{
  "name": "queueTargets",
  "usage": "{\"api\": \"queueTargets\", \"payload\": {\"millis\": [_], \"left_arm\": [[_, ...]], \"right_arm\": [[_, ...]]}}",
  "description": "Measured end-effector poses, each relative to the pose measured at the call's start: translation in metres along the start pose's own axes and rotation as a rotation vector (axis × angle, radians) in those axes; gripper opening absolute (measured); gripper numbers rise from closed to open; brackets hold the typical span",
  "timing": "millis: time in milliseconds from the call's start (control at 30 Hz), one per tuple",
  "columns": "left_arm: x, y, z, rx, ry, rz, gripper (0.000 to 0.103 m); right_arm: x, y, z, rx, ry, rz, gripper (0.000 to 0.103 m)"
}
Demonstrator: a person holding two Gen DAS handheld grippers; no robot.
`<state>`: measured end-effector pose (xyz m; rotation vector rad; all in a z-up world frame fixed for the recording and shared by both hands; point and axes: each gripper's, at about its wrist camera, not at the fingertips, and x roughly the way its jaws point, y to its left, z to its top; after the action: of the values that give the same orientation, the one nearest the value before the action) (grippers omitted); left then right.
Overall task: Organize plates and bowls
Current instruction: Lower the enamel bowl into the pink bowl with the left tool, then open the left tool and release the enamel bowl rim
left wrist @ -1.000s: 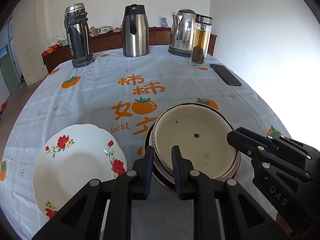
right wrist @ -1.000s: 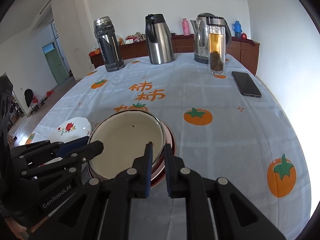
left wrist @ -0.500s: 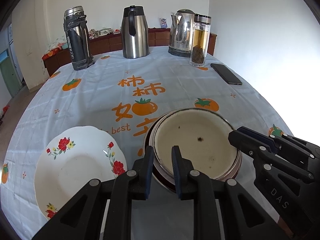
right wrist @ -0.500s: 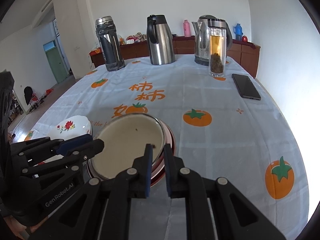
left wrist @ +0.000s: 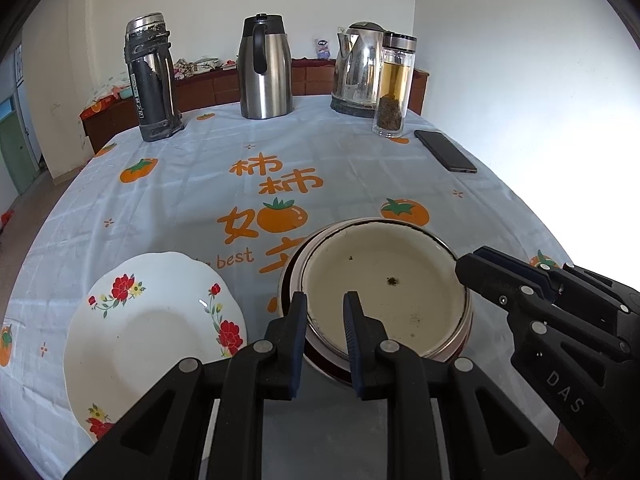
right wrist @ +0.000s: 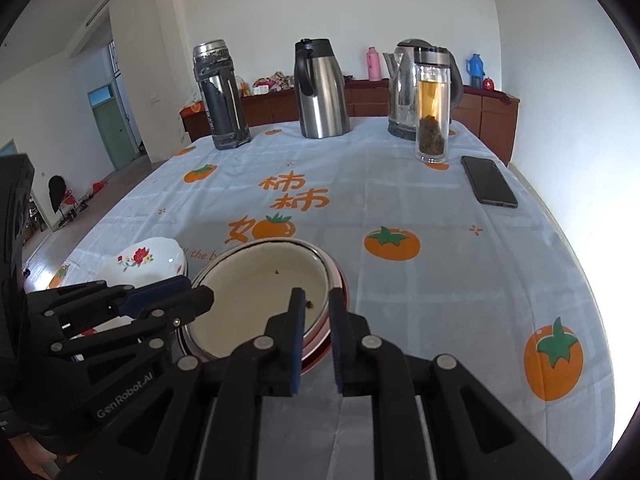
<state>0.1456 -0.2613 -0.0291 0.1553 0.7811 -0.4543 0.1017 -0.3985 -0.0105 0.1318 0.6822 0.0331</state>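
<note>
A table (left wrist: 168, 184) carries all items. Along its far edge, from left to right, stand a flask (left wrist: 150, 78), a jug (left wrist: 265, 68), a kettle (left wrist: 356, 70) and a tea bottle (left wrist: 394, 86), the tea bottle just in front of the kettle. A phone (left wrist: 445, 151) lies flat near the far right corner, to the right of the tea bottle.

Toward the near edge, a bowl (left wrist: 384, 292) sits nested inside a second bowl (left wrist: 289, 280). A plate (left wrist: 152, 340) lies just left of this stack, near the left edge.

A sideboard (right wrist: 486, 114) stands behind the table against the wall.
</note>
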Motion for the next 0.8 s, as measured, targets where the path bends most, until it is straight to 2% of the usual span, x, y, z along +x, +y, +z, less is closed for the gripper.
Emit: {"api": "queueTargets", "payload": {"millis": [167,233,367,400,467,500,567,633,800], "left_arm": [[-0.005,-0.001,0.000,-0.001,-0.008,-0.016,0.021],[-0.006,-0.001,0.000,-0.002,-0.007,-0.012,0.021],[-0.009,-0.002,-0.001,0.004,-0.011,-0.007,0.023],[-0.009,-0.001,-0.001,0.003,-0.010,-0.009,0.025],[-0.012,-0.001,-0.002,-0.002,-0.018,-0.007,0.047],[-0.014,-0.001,-0.002,-0.006,-0.027,0.003,0.051],[-0.017,0.002,-0.001,-0.013,-0.042,0.008,0.060],[-0.018,0.004,-0.001,-0.024,-0.042,0.002,0.062],[-0.021,0.003,-0.001,-0.013,-0.047,0.022,0.062]], "right_arm": [[-0.004,-0.001,0.001,0.012,-0.013,0.004,0.013],[-0.005,-0.001,0.001,0.014,-0.015,0.004,0.020],[-0.008,0.000,-0.001,0.013,-0.020,0.006,0.023],[-0.008,0.000,-0.001,0.013,-0.020,0.005,0.025],[-0.009,0.000,-0.001,0.017,-0.026,0.005,0.037],[-0.010,-0.001,-0.001,0.020,-0.032,0.004,0.042],[-0.015,-0.003,-0.001,0.033,-0.050,-0.004,0.046],[-0.019,-0.007,0.000,0.049,-0.064,-0.009,0.055],[-0.022,-0.008,-0.001,0.055,-0.071,-0.023,0.058]]}}
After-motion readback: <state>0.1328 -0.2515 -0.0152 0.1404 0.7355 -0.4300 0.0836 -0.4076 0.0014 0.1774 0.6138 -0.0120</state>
